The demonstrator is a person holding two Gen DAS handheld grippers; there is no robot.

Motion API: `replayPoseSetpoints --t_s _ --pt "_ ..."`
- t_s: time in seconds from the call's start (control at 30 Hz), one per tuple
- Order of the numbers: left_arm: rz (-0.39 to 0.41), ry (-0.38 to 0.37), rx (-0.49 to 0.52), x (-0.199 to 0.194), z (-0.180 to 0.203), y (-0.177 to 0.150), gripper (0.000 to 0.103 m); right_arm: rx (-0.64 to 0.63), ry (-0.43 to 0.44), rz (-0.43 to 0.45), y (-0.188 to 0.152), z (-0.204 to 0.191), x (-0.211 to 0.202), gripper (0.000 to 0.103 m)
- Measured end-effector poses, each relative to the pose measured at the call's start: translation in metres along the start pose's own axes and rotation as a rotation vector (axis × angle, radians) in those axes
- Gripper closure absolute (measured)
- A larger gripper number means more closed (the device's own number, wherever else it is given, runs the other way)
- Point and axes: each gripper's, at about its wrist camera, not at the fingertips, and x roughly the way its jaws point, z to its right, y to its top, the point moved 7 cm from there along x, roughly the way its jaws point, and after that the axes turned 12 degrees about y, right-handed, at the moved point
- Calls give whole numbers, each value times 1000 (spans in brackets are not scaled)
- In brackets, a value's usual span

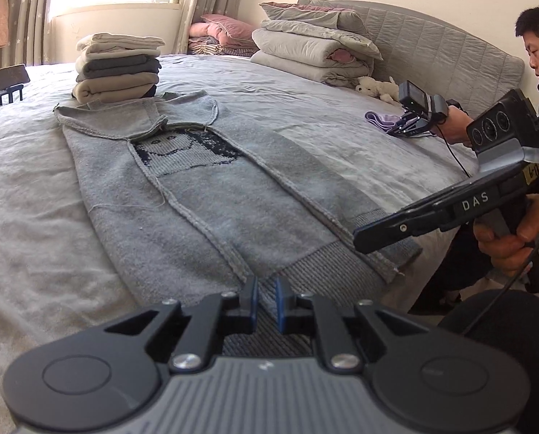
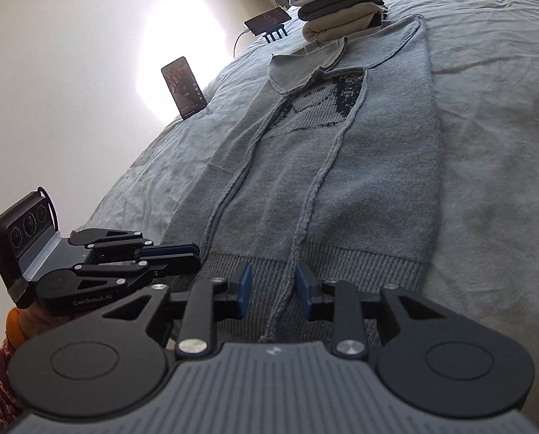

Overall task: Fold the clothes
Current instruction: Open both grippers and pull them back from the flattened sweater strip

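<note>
A grey sweater (image 1: 204,213) is laid flat on the bed (image 1: 34,188), inside out, both sleeves folded in over the body, ribbed hem nearest the cameras. Left gripper (image 1: 267,298) is seen at the hem, 6 o'clock in its own view; jaws are drawn nearly together, with only a narrow strip of rib showing between the blue pads. Whether the knit is actually pinched can't be told from this angle. Right gripper (image 2: 273,291) is held over the hem too, jaws apart, a sleeve seam running up between them, pads not touching it. In the left view the right gripper is found at approx. 3 o'clock, tip over the hem corner. A stack of folded clothes (image 1: 119,68) is seen at 11 o'clock, just beyond the collar. Quilts (image 1: 312,47) are piled at 1 o'clock, by the headboard.
</note>
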Motion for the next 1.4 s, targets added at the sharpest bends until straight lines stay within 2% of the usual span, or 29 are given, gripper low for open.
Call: replayPoseSetpoints --t_s 0.2,0.4,0.57,0.73,0.97,1.27,1.4 --pt "35 -30 8 -25 3 -2 93 -37 -27 -1 -2 -10 -19 71" --pt "-47 -33 10 -15 8 -16 93 15 -19 -8 -12 -2 -17 71" --pt "-56 -39 34 -18 20 -19 93 2 -24 -47 -16 -9 -12 71" --pt "-61 5 45 -25 21 -16 92 -28 -65 -42 -13 -16 -24 71" --pt "-102 79 34 -30 9 -13 84 -9 -124 -32 -11 -9 -42 71" --pt "-201 155 28 -40 -17 -21 73 -95 -275 -148 -10 -5 -48 70" --pt "-261 178 1 -39 -33 -30 72 -131 -330 -199 -9 1 -50 68"
